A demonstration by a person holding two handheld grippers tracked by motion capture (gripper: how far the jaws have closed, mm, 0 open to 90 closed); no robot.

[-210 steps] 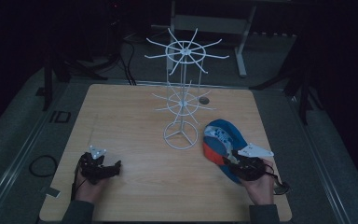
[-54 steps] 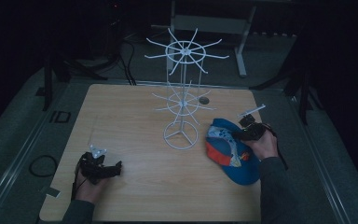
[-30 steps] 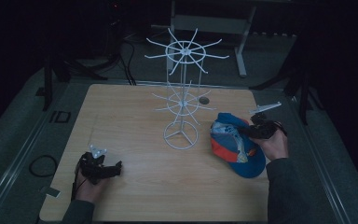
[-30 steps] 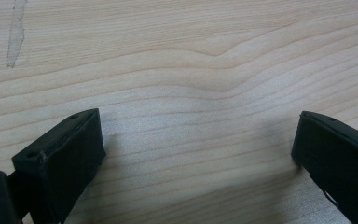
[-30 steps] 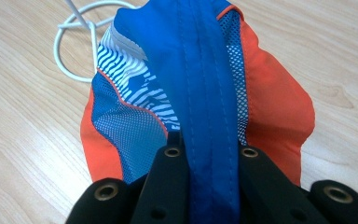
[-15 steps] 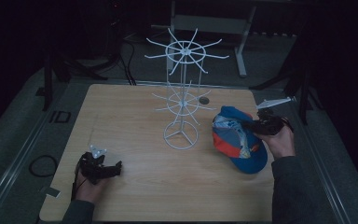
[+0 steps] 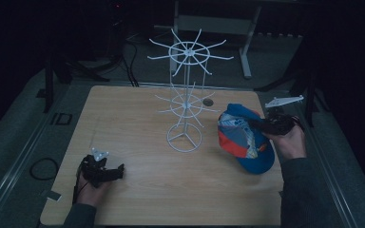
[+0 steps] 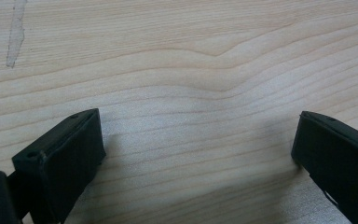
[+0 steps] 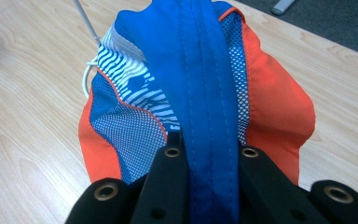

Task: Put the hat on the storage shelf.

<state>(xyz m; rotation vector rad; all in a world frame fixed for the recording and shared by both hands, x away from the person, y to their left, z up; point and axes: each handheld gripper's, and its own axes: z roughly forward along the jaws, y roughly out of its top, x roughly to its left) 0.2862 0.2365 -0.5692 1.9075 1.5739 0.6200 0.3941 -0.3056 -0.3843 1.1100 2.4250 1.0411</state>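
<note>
A blue, orange and white cap (image 7: 244,137) hangs tilted above the table's right side, held by my right gripper (image 7: 265,125), which is shut on its blue fabric. In the right gripper view the two black jaws pinch a blue stitched band of the cap (image 9: 205,93), with mesh and orange panels spreading beyond. A white wire hat stand (image 7: 186,95) with radial arms rises at the table's centre, just left of the cap. My left gripper (image 7: 119,171) rests at the table's front left, open, with bare wood (image 8: 191,93) between its jaws.
The wooden table (image 7: 123,123) ends close behind the right hand. A small dark round object (image 7: 208,101) lies behind the stand. Cables (image 7: 43,168) and metal frame legs (image 7: 247,52) sit on the grey floor around the table.
My right gripper has lifted the cap from the front right and carried it back and up, so the cap now hangs tilted beside the stand. The left gripper has stayed still.
</note>
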